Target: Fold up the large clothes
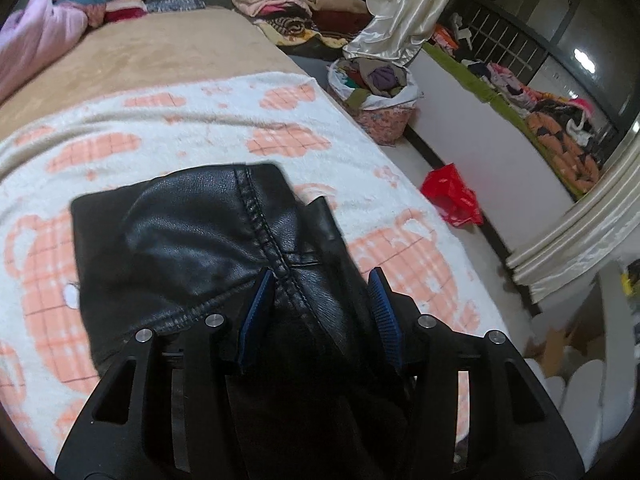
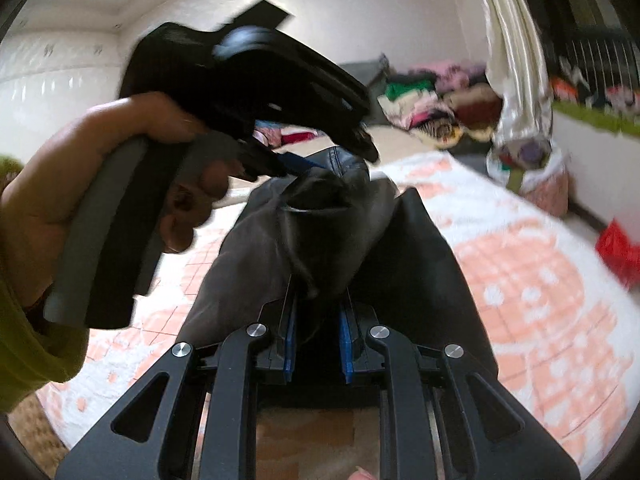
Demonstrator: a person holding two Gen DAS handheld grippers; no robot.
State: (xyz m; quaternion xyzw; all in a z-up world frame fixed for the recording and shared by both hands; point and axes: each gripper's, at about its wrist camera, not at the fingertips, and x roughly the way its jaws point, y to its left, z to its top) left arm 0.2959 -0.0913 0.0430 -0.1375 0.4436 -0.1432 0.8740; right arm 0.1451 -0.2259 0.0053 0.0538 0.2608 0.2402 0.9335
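Your left gripper (image 1: 322, 278) is spread, black jacket (image 1: 192, 240) bunched between its fingers, draped over the bear blanket (image 1: 168, 128). Your right gripper (image 2: 318, 300) pinches a jacket fold. Laundry basket (image 1: 380, 100) far right.

no text, label, brand, number or sign can be read in either view. only a pattern of pink checked bear shapes is seen on the white blanket (image 1: 224, 128), and no lettering is carried by it. nothing legible is shown on the black leather garment (image 1: 192, 232) lying on that blanket. the right wrist view is blurred, so no small print can be made out there.
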